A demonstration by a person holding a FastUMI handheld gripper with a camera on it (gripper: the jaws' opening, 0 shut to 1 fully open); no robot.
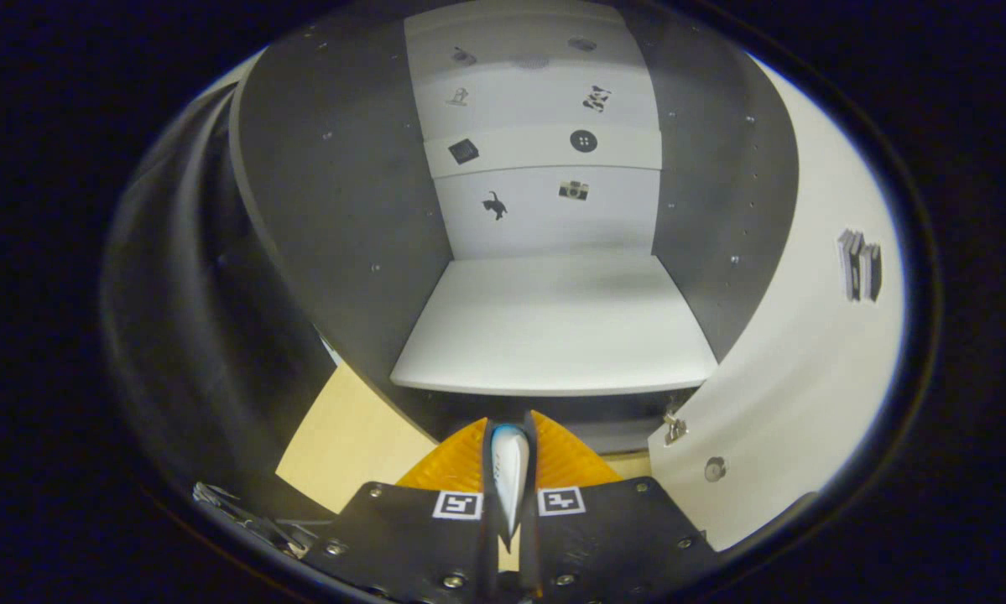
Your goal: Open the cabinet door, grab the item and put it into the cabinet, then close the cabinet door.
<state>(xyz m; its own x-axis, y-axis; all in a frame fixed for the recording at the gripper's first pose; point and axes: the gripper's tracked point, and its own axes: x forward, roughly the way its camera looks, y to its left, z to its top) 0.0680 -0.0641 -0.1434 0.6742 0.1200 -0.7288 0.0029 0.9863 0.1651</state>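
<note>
Gripper point(509, 453) fingers squeeze tight on a thin white item point(508, 478), which stands on its edge between them; it may be a small tube or packet, but it is too narrow to tell. Just under the fingers is a pale wooden table point(343, 440). Beyond the fingers stands the open cabinet point(335, 193) with dark side walls. Its white shelf point(553, 327) is bare. The cabinet door point(805, 335) is swung wide open beside it, and it has a small round knob point(715, 469) near its bottom. At the far back, the white wall point(544, 218) shows little black pictures.
</note>
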